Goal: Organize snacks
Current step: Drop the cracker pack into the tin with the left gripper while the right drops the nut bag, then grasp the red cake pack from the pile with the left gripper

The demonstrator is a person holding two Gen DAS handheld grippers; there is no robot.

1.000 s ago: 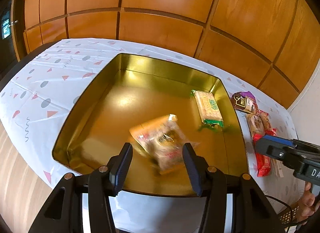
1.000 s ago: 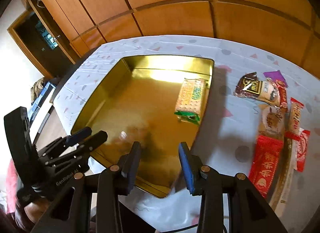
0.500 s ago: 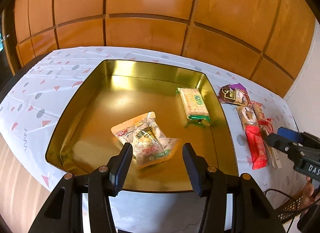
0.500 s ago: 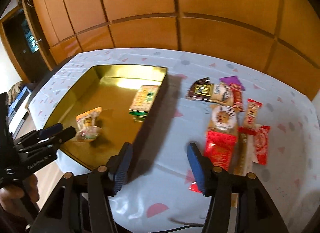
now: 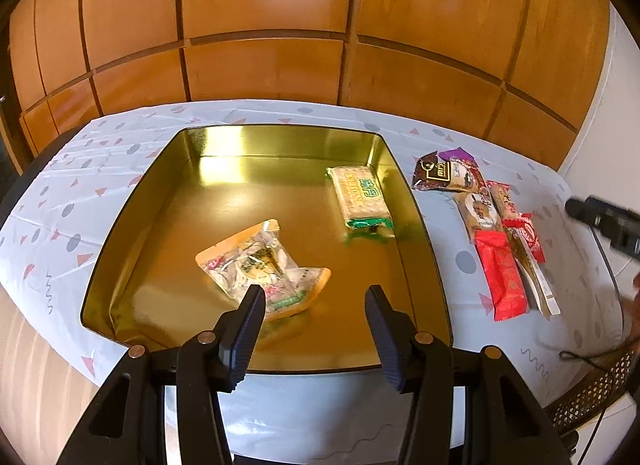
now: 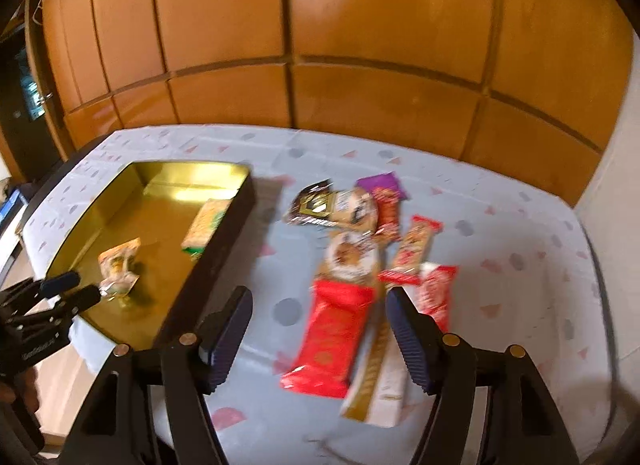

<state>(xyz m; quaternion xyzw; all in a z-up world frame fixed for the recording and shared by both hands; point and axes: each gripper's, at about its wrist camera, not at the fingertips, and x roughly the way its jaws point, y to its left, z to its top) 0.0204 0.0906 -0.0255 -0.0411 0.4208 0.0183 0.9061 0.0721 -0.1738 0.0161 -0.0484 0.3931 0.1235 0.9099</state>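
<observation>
The left claw is spread wide and holds nothing; it hangs over the near edge of the gold tin, its left finger overlapping in view the near corner of an orange-edged snack pouch that lies flat on the tin's floor. Whether the finger touches the pouch cannot be told. A cracker pack with green ends lies further back, by the tin's right wall.

The right claw is also spread wide and empty, poised above the snack pile on the tabletop right of the tin. Between its fingers shows a red pack; beside that lies a long gold-and-white stick pack, partly hidden by the right finger. Behind them lie a round cookie pack, two red-and-white bars, a dark brown pack and a purple one. This view is blurred.
</observation>
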